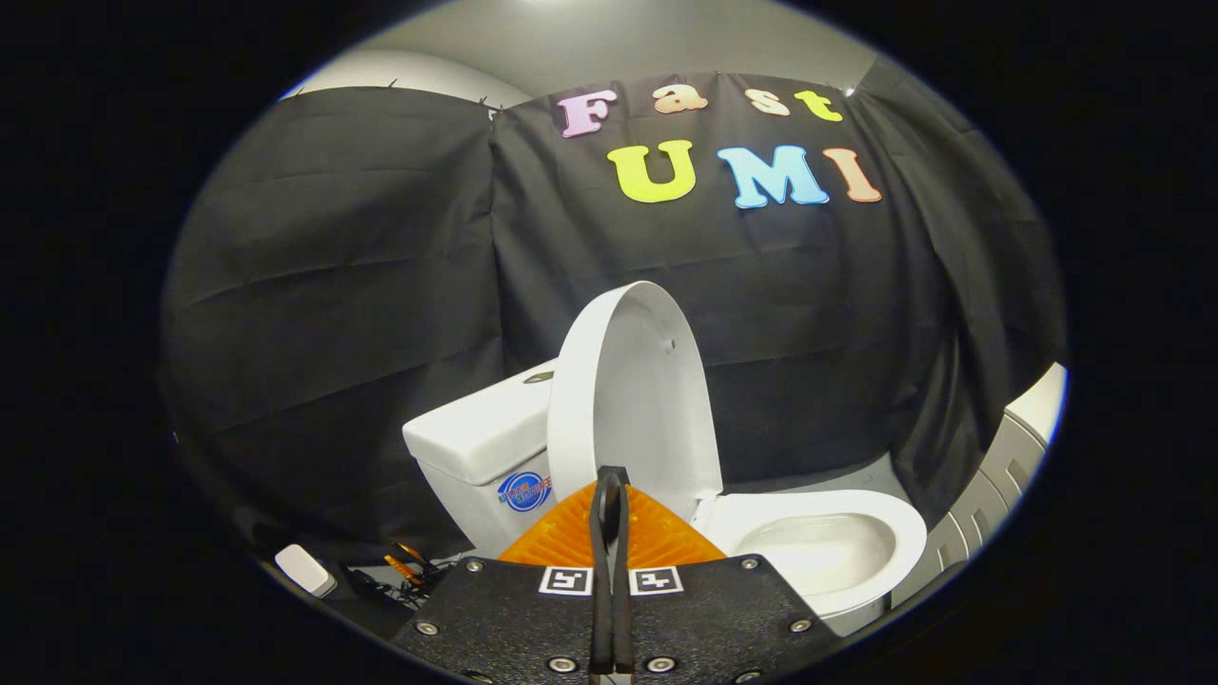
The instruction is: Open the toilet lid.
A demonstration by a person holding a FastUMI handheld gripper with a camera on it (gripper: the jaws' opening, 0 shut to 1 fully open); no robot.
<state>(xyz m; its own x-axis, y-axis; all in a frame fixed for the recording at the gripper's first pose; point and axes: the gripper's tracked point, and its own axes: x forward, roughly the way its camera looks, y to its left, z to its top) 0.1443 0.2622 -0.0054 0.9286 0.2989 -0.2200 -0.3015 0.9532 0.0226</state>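
Gripper (609,495) held low and level, pointed at the toilet. Fingers (609,533) pressed together, tips touching, nothing pinched between them. No gap left between the two fingers.

Just ahead of the tips, toilet lid (633,395) stood up, raised almost straight, leaning back toward the tank (481,442). Cannot tell if the tips touched the lid. Seat (837,518) lay flat on the bowl, off to the right of the fingers, with the open bowl (823,552) inside its ring. Round front edge of the seat pointed right, with bare floor (861,473) beyond it.

Left of the fingers, low by the tank's foot, a small white box (304,569) and some wires (409,571) lay on the floor.

Farther back, black cloth wall (362,314) hung close behind the tank and lid. At the right, past the seat, a grey ribbed panel (994,485).
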